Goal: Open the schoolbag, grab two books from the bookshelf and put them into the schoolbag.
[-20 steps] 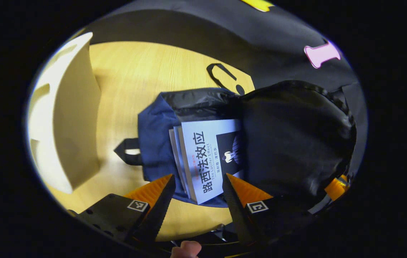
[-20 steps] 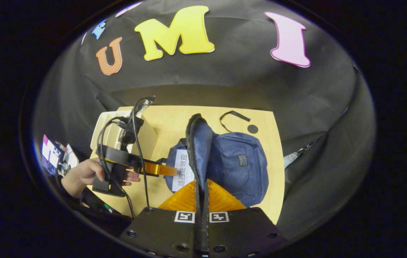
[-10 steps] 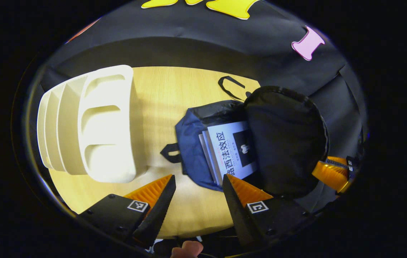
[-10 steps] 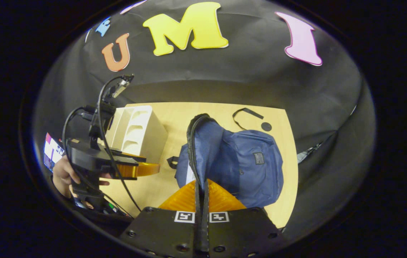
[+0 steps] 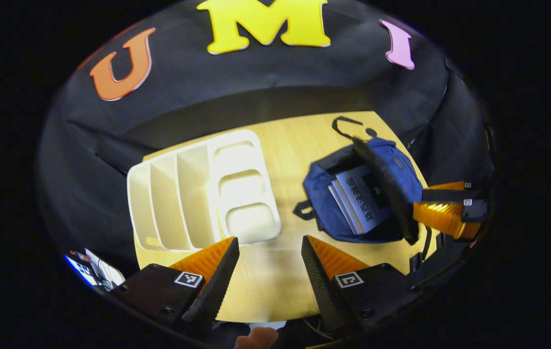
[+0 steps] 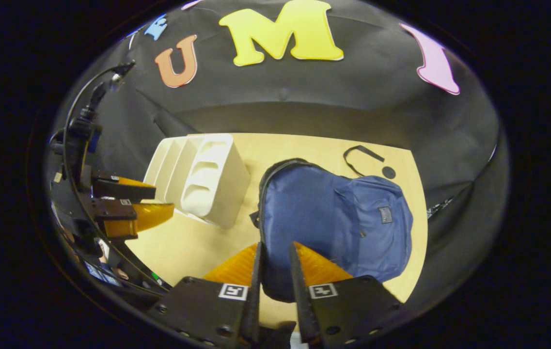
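The blue schoolbag lies on the wooden tabletop near its right edge, with the top handle loop pointing toward the middle of the table. The front flap is lifted, and two books lie inside the open mouth, one on the other, with their pale covers and page edges showing. A thin black strap rests on the wood near the far right corner, just beyond the bag.

The white bookshelf stands toward the far left corner. It is smooth moulded plastic with rounded corners; three narrow slots and three rounded cut-outs in its side wall are visible. Between the bookshelf and the schoolbag there is a free strip of bare wood, and the near edge of the tabletop is also bare.

The left gripper hangs over the near edge with its fingers wide apart and nothing between them; the inner faces are ribbed.

In the right gripper view the right gripper is over the near right part of the tabletop. Its fingers stand a little apart, and the dark zip edge of the flap lies in the gap between them; I cannot tell whether both fingers press on it. The bag cloth is matte woven fabric with a small dark patch.
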### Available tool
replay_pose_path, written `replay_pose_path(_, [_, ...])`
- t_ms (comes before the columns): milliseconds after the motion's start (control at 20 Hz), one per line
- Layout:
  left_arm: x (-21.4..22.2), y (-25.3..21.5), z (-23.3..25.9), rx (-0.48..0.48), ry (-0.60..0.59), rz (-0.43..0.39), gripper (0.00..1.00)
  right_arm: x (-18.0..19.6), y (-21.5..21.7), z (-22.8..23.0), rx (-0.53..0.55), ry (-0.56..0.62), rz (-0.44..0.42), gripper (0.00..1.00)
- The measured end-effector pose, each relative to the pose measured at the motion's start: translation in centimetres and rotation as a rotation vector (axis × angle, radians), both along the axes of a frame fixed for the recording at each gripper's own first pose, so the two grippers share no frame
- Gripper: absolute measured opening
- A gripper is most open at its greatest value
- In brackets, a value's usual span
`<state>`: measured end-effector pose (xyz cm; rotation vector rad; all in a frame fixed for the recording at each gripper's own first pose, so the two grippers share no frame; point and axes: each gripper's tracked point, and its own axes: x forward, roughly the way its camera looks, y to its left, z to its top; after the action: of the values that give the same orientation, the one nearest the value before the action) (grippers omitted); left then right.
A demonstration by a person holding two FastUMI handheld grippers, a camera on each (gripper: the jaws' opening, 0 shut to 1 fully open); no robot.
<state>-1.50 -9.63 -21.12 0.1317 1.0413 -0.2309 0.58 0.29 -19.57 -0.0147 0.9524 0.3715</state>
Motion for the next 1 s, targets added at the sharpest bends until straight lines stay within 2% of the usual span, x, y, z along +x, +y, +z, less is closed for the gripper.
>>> replay_pose_path(150, [1.0, 1.3, 1.9, -0.031, -0.132, 0.034, 0.83, -0.5, 1.9, 1.0, 0.044, -0.022, -0.006, 0.72])
replay_pose_path(200, [1.5, 1.9, 2.8, -0.035, -0.180, 0.054, 0.83, -0.7, 2.9, 1.6, 0.077, -0.031, -0.008, 0.71])
replay_pose_path(250, [1.7, 2.4, 4.2, -0.054, -0.233, 0.079, 0.82, -0.8, 3.6, 2.6, 0.103, -0.052, -0.012, 0.80])
replay_pose_path(300, [2.0, 2.9, 5.5, -0.077, -0.289, 0.107, 0.82, -0.7, 4.3, 3.8, 0.122, -0.082, -0.017, 0.80])
replay_pose_path(400, [3.0, 4.4, 8.5, -0.100, -0.432, 0.143, 0.83, -0.7, 5.7, 6.3, 0.156, -0.161, -0.029, 0.96])
replay_pose_path(450, [3.6, 5.1, 9.7, -0.103, -0.506, 0.149, 0.90, -0.8, 6.2, 8.0, 0.168, -0.214, -0.039, 0.97])
replay_pose_path(500, [3.9, 5.7, 11.7, -0.102, -0.582, 0.155, 0.91, -0.8, 6.7, 9.8, 0.182, -0.273, -0.054, 0.97])
replay_pose_path(550, [3.7, 6.3, 13.1, -0.106, -0.648, 0.161, 0.98, -0.7, 7.2, 11.3, 0.196, -0.334, -0.069, 0.94])
replay_pose_path(700, [3.0, 7.6, 16.9, -0.136, -0.814, 0.192, 0.97, -0.7, 7.6, 16.7, 0.206, -0.559, -0.120, 0.94])
replay_pose_path(750, [2.8, 7.7, 18.1, -0.147, -0.854, 0.204, 0.97, -0.7, 7.7, 18.6, 0.207, -0.640, -0.138, 0.96])
replay_pose_path(900, [1.1, 8.7, 20.9, -0.169, -0.926, 0.231, 0.97, -1.7, 7.5, 23.6, 0.210, -0.816, -0.193, 0.94])
replay_pose_path(1000, [0.1, 8.9, 22.4, -0.176, -0.961, 0.228, 0.97, -2.8, 7.2, 25.9, 0.218, -0.915, -0.238, 0.96])
